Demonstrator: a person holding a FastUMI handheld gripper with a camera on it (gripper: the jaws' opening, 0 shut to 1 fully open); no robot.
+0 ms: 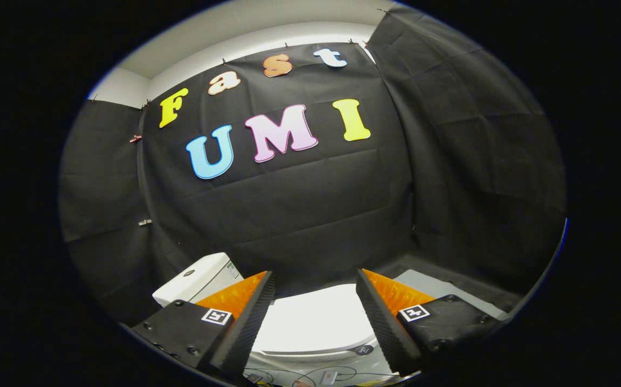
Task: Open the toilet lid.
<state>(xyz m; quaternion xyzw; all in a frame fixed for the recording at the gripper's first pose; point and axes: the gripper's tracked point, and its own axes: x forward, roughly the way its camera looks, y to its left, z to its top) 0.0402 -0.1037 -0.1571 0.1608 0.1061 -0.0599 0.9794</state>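
Black cloth (310, 204) hangs all round the booth, creased in squares, with a strip of pale wall (246, 43) above it. Down low, the gripper (316, 285) comes in with its jaws spread wide and nothing between the fingers (248, 317); they touch nothing. Seen through the gap between them, and below the tips, lies the toilet lid (310, 322), white, shut flat on the bowl. Its long axis runs from the rounded front edge, close beneath the jaws, up and leftward toward the tank (195, 279), so the toilet sits skewed to the gripper's line rather than straight ahead. The tank is behind the left finger's tip, a white box with a round button on top, set against the cloth. A small dark badge (363, 350) marks the seat's front rim beside the right finger. Under the rim, between the finger bases, thin cables (300, 374) trail across a pale floor. Beyond the right finger, a grey patch of floor (428, 284) meets the cloth.
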